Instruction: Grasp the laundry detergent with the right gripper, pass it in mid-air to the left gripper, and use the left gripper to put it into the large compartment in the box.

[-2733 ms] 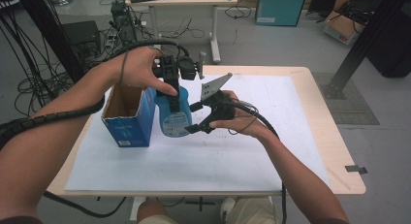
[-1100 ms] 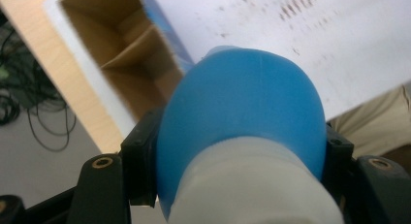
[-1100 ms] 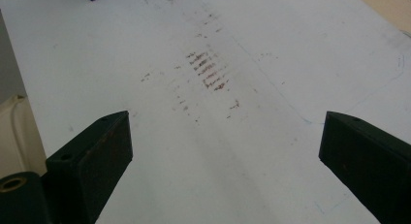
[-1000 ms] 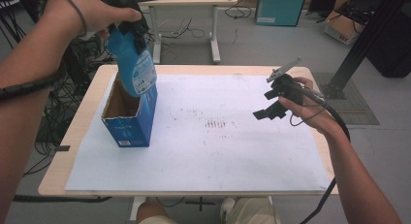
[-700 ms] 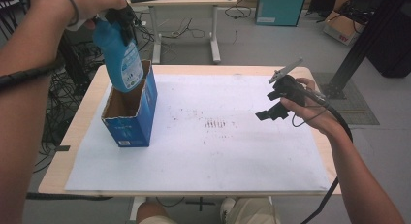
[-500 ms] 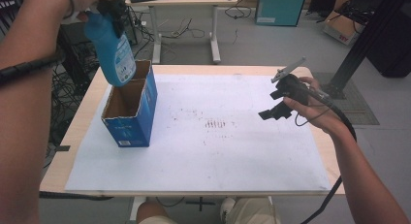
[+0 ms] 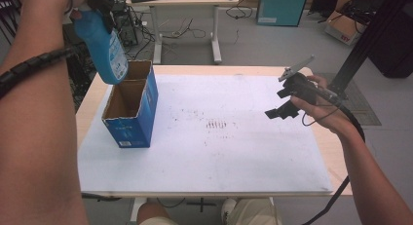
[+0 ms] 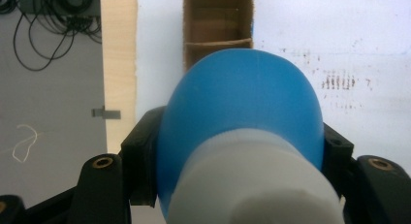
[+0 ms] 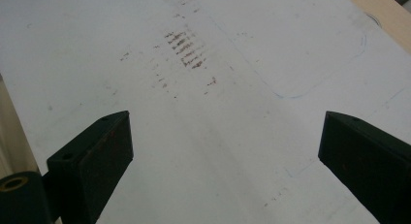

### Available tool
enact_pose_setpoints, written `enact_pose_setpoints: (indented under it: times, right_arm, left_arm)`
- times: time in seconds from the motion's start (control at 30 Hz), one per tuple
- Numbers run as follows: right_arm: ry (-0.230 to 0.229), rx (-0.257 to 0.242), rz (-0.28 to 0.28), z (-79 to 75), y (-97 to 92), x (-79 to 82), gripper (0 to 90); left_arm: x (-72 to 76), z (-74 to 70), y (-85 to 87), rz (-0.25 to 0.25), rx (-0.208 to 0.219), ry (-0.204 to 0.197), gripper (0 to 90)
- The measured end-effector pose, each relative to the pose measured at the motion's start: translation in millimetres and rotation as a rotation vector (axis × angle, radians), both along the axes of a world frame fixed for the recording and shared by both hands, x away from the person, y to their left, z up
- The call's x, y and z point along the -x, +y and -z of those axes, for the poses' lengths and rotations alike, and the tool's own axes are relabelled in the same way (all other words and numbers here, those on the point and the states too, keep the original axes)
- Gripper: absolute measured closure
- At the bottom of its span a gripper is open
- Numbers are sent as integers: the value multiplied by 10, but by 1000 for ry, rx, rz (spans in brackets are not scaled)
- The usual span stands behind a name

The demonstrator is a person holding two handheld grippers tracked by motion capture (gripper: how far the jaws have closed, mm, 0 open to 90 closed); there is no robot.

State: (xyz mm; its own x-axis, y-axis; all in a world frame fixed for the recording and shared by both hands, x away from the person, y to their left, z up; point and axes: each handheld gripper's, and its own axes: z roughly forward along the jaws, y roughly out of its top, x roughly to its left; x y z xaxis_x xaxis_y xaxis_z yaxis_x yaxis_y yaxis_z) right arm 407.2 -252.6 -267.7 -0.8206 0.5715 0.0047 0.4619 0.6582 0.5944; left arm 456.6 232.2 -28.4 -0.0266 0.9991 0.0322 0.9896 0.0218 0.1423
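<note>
White table sheet [image 7: 204, 152] | left tool [image 8: 232, 151] clamps blue bottle [image 7: 104, 47] above box [image 7: 131, 108] | right tool [image 9: 228, 151] apart

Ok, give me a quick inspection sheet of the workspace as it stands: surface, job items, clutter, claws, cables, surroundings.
Surface: table covered by a white sheet with dark smudges near its middle.
Job's things: blue bottle held in the air above the open blue carton; the carton stands upright at the sheet's left end.
Clutter: nothing seen.
Claws: left claw shut on the blue bottle near its white cap; right claw open, holding nothing, above the sheet's right side.
Cables: one trails from each claw along the forearm.
Surroundings: desk, floor wiring, a teal cabinet behind.
</note>
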Motion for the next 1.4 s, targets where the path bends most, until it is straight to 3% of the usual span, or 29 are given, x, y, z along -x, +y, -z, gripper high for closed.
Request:
enact_pose_setpoints:
  times: [0.2, 0.47, 0.87, 1.4]
  right_arm:
    - [-4, -8, -6, 10, 8, 2, 53]
    - [-9, -1, -10, 14, 4, -2, 53]
    - [-4, 13, -10, 24, 20, 4, 53]
    - [-15, 31, -7, 19, 88, 14, 54]
  left_arm:
    - [-4, 64, 96, -49, 11, 4, 366]
    - [-5, 135, 174, -78, 19, 3, 366]
    - [-26, 234, 227, -93, 19, 3, 366]
    - [-53, 555, 317, -106, 28, 25, 365]
